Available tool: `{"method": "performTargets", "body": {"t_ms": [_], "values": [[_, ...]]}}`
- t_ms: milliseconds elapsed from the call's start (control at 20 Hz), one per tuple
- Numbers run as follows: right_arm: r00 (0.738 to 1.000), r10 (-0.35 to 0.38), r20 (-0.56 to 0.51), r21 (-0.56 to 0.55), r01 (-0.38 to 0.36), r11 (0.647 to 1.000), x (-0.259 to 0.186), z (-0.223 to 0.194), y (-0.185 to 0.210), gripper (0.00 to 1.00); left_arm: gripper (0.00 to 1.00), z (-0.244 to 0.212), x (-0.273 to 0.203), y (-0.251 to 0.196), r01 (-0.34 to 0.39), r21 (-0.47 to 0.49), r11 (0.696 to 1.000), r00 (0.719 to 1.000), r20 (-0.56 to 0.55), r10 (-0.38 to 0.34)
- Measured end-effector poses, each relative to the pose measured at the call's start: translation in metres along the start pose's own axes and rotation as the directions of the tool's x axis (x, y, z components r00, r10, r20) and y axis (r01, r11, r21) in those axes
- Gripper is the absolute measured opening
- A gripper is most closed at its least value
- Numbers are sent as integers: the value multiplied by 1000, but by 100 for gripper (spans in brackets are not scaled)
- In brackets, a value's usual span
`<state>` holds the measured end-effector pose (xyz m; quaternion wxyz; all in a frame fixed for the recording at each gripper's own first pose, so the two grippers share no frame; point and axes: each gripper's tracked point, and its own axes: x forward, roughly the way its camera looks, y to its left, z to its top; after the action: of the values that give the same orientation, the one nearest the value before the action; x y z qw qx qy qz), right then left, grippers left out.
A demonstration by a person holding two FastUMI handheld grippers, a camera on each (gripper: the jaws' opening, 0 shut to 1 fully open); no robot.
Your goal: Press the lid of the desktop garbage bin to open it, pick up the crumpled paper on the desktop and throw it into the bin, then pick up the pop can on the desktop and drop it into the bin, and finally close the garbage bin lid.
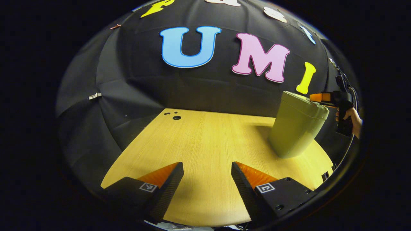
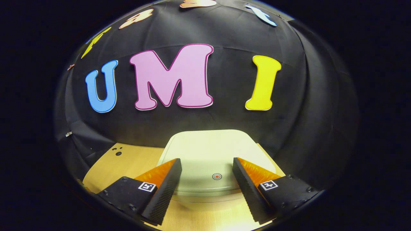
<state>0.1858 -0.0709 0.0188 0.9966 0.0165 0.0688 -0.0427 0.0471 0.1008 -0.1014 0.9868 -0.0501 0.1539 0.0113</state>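
a: what is the left gripper [image 1: 207, 173] doing?

b: it is hovering low over the wooden desktop [image 1: 205, 144], and its two fingers are standing wide apart with nothing between them, only bare wood grain. in the left gripper view the green garbage bin [image 1: 297, 128] is standing upright on the right part of the desktop, near the back wall (its lid [image 1: 306, 103] is lying shut on top).

a: and the other one?

b: the right gripper [image 2: 207, 166] is hanging just above the bin. in the right gripper view its fingers are also spread apart, and between them the pale lid [image 2: 208, 150] of the garbage bin [image 2: 205, 199] is showing, with a small round red button [image 2: 217, 176] near the front edge of the lid. i cannot tell if the fingertips are touching the lid or only floating over it.

a: is this gripper showing from the other side too?

b: yes, in the left gripper view the right gripper [image 1: 316, 97] is reaching over the top right edge of the bin, and a hand [image 1: 351, 117] is holding its dark handle, at the far right.

a: anything else on the desktop?

b: some small dark holes [image 1: 175, 116] are sitting at the far left corner of the desktop [image 2: 128, 160] (they are showing in both views).
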Motion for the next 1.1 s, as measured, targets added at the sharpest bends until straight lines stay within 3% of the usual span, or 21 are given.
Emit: {"method": "performTargets", "body": {"t_ms": [200, 400, 750, 900, 1100], "values": [[1000, 28, -2, -1, -28, 1000, -13, -2, 6, 100, 96, 15, -6, -6, 21, 27, 999, 999, 48, -22], [997, 35, 67, -11, -35, 999, -45, 13, 18, 100, 96, 35, -19, -23, 60, 65, 996, 993, 96, -67], [989, 47, 141, 86, -60, 994, -121, 16, 48, 100, 95, 80, -60, -74, 103, 199, 975, 957, 247, -151], [989, 74, 128, 144, -93, 985, -145, 4, 64, 99, 95, 89, -78, -93, 121, 207, 971, 940, 291, -179], [986, 63, 153, 126, -83, 989, -168, -6, 68, 99, 95, 84, -90, -104, 135, 186, 973, 935, 300, -188]]}}
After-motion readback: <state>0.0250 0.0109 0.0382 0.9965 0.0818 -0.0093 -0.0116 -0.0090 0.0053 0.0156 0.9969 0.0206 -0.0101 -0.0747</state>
